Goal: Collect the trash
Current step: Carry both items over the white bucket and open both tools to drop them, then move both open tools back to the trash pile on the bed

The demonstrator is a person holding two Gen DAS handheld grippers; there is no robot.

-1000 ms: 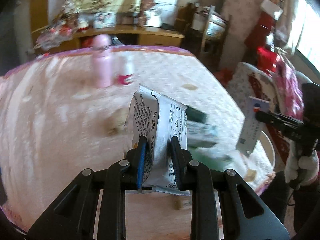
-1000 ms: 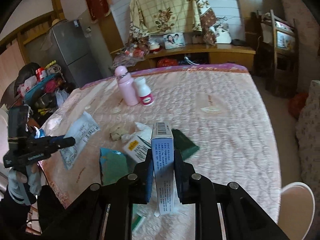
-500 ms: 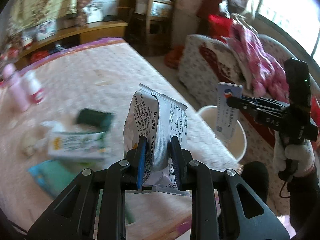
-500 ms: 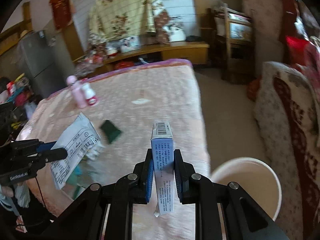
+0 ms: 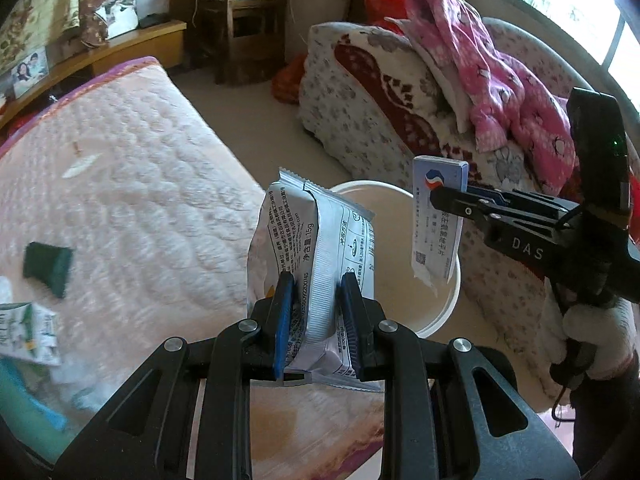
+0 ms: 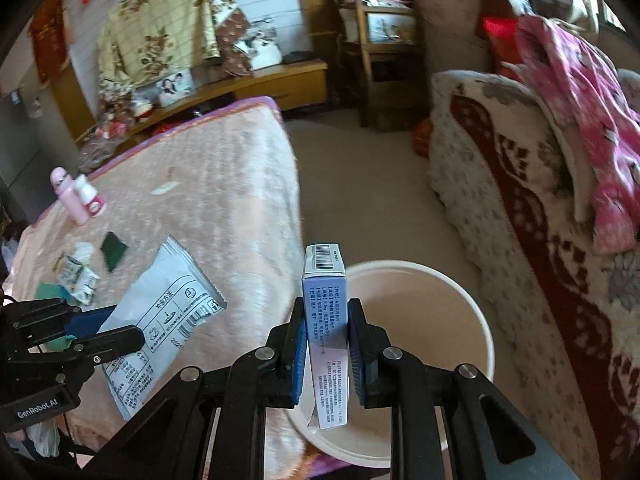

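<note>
My left gripper point(image 5: 316, 292) is shut on a silver snack wrapper point(image 5: 316, 240) and holds it upright at the bed's edge, just in front of the white bucket point(image 5: 448, 304). My right gripper point(image 6: 327, 320) is shut on a small blue medicine box point(image 6: 325, 312) and holds it over the near rim of the bucket point(image 6: 476, 320). The box point(image 5: 438, 220) and the right gripper point(image 5: 452, 202) also show in the left wrist view, above the bucket. The wrapper point(image 6: 160, 316) and the left gripper point(image 6: 120, 328) show at the left of the right wrist view.
The pink quilted bed point(image 6: 224, 184) carries a dark green packet point(image 6: 113, 250), a green-and-white carton point(image 6: 78, 280), a teal wrapper point(image 5: 24, 400) and two pink bottles point(image 6: 78, 198). A sofa point(image 6: 520, 208) with pink clothes stands right of the bucket. Bare floor lies between.
Both grippers have swung right, away from the bed's middle to its edge. The bucket has come into view under the box and beside the wrapper. Both holds are unchanged.
</note>
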